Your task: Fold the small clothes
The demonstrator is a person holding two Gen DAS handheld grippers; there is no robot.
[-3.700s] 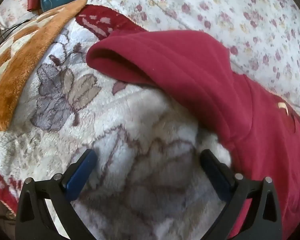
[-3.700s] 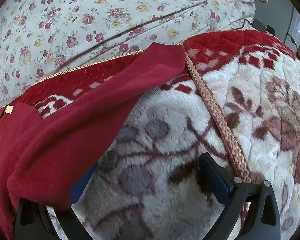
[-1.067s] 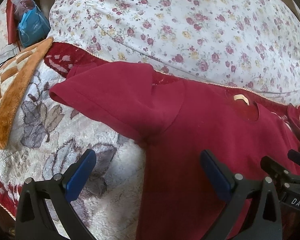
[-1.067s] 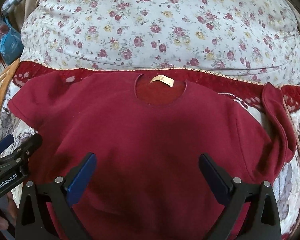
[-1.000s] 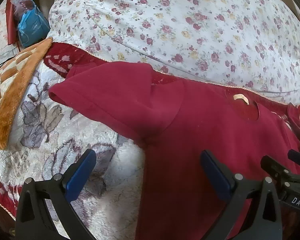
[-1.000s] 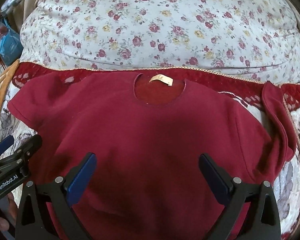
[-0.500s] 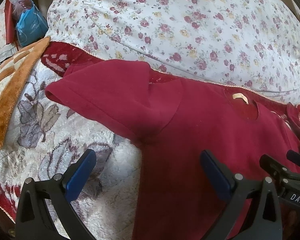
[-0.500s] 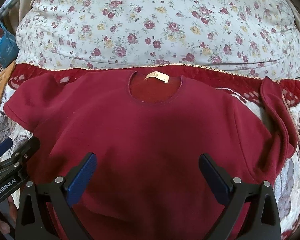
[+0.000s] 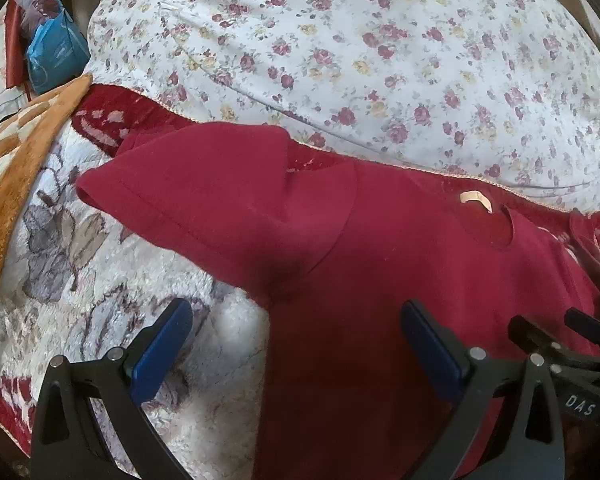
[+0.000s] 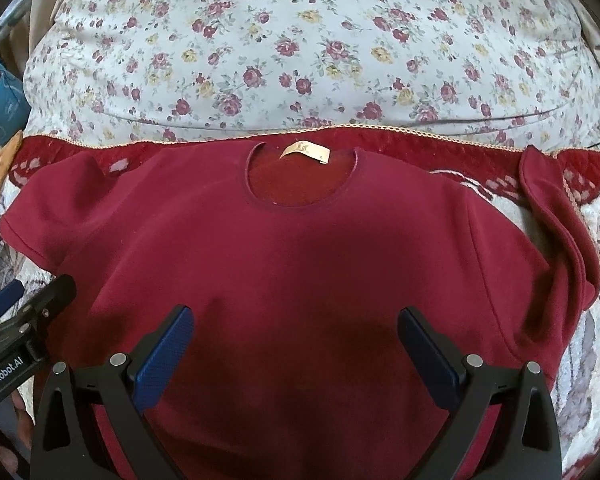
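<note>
Dark red short-sleeved fleece top (image 10: 300,264) lies flat, neck label toward the frame's top, its long axis running away from both claws. Left gripper (image 9: 296,344) gapes wide and empty at the top's left side seam, below the left sleeve (image 9: 204,200). Right gripper (image 10: 296,344) hovers equally wide and empty over the chest. Its right sleeve (image 10: 556,232) looks bunched, though distortion blurs that. No containers.

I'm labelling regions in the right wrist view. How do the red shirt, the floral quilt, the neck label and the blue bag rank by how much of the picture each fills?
1. Red shirt
2. Floral quilt, a close second
3. Blue bag, cut off by the picture's edge
4. Neck label
</note>
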